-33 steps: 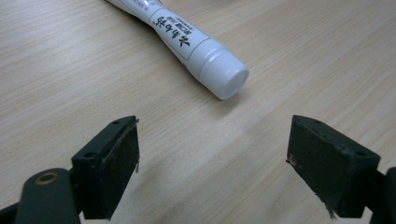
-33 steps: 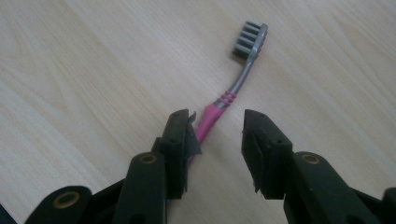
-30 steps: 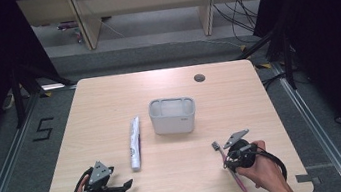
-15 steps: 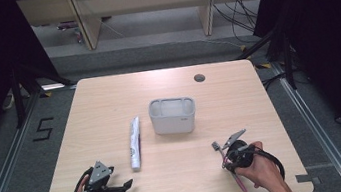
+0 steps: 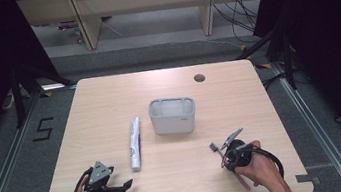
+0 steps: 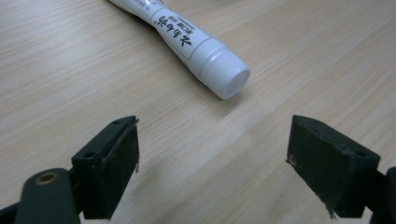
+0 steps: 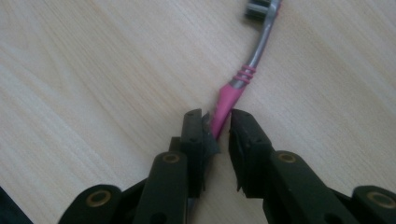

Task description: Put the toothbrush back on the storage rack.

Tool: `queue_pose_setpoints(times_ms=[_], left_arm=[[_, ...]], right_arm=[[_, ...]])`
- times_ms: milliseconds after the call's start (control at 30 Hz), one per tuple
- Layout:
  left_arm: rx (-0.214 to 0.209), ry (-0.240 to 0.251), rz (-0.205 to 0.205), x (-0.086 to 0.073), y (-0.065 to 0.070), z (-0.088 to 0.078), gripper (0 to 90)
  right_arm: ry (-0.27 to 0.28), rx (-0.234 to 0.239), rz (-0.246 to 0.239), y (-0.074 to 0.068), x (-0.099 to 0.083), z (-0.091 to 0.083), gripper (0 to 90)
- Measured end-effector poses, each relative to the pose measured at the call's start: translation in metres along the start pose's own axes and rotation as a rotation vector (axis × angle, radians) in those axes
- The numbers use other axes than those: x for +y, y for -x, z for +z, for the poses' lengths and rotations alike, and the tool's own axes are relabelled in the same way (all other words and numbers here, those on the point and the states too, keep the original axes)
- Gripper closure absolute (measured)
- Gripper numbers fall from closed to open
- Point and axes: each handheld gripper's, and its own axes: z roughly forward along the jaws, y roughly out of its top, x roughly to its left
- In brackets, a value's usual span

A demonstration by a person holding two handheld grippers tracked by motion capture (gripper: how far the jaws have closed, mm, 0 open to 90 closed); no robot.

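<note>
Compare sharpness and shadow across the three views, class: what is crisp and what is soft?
High view: even light, dark surroundings, table slightly soft. Left gripper view: tube cap crisp, small shadow beside it. Right gripper view: right claw sharp on the pink toothbrush, whose head blurs at the top edge.

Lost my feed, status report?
Left tool open, short of white plastic tube. Right tool shut on pink-handled toothbrush. Grey rectangular holder unobstructed.

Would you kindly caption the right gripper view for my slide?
Right gripper shut on a pink-handled, grey-necked toothbrush above the light wooden table.
</note>
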Motion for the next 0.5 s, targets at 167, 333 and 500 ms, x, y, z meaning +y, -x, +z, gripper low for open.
queue_pose_setpoints(times_ms=[167,333,500], left_arm=[[0.002,-0.009,0.009,0.0,-0.001,-0.001,16.2],[0.003,-0.017,0.018,0.0,-0.002,-0.001,16.2],[-0.001,-0.017,0.019,0.0,-0.001,-0.001,16.2]], right_arm=[[-0.039,-0.004,0.024,-0.001,0.001,0.0,79.0],[-0.07,-0.001,-0.037,0.0,0.006,0.002,81.7],[-0.115,-0.014,-0.066,-0.001,0.011,0.002,82.0]])
